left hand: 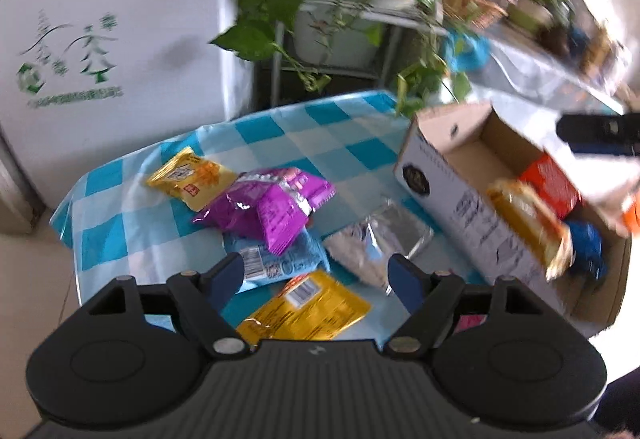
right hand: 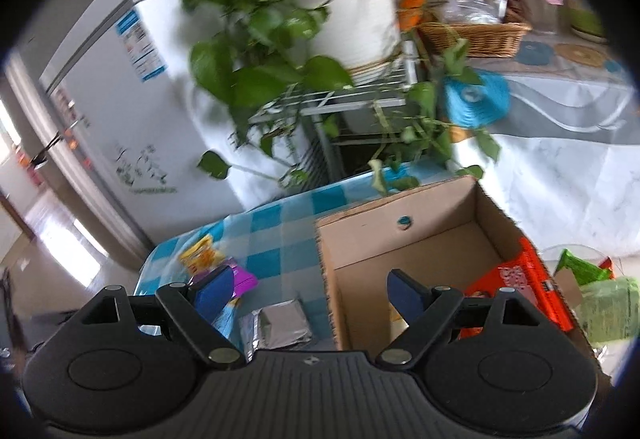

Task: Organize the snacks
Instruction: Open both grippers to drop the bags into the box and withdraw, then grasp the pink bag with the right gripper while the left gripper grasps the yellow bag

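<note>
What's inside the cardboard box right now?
The cardboard box holds an orange packet, a yellow-brown packet and something blue; its far end is bare. Anything beneath them is hidden.

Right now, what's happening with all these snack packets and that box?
Someone is sorting snacks into a cardboard box with two hand-held grippers. The left gripper hangs open and empty over loose packets on the checked tablecloth: purple, silver, yellow. The right gripper, also open, hovers at the box, where an orange packet already lies.

Glossy foil snack packets, matt cardboard box, shiny checked plastic tablecloth.
</note>
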Motion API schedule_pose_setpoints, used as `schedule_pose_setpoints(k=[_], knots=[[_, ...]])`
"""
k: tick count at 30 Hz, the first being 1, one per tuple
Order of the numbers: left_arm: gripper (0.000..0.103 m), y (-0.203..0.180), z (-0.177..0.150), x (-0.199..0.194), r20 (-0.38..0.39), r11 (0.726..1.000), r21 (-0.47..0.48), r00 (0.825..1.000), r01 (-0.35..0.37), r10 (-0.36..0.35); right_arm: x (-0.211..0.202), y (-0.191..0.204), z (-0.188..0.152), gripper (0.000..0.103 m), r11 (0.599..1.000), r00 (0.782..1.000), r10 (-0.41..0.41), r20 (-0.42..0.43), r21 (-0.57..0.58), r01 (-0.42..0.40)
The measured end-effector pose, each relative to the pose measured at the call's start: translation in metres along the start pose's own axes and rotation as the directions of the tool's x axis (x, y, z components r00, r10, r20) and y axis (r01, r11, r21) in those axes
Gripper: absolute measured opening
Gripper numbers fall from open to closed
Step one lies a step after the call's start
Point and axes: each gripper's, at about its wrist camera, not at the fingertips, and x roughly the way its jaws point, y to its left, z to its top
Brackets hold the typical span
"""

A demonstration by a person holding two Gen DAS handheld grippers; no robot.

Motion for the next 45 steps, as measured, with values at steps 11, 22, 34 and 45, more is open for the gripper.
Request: schedule_pose_setpoints(k=[11, 22, 34, 45], knots=[[0.077, -0.005, -0.027, 0.034, -0.086, 0.972, 0.218, 0.994, 0.085, -0.067, 0.004, 0.028, -0.031, 0.088, 0.990, 0.994, 0.062, -0.091, -0.123, -0.073], [0.076, -0.004, -0.029, 0.053, -0.131, 0.970, 0.216, 0.988, 0.111, -0.084, -0.006, 0.047, -0.071, 0.086, 0.983, 0.987, 0.062, -0.147, -0.164, -0.086], [0.053, 0.005, -0.032, 0.055, -0.129, 0.976, 0.192, 0.989, 0.100, -0.076, 0.015, 0.061, -0.094, 0.079, 0.978, 0.976, -0.038, -0.212, -0.208, -0.007], [0.053, 0.037, -0.040, 0.040, -0.145, 0.995, 0.101, 0.989, 0.021, -0.006, 0.053, 0.075, -0.111, 0.079, 0.953, 0.948, -0.207, -0.244, -0.269, 0.139]])
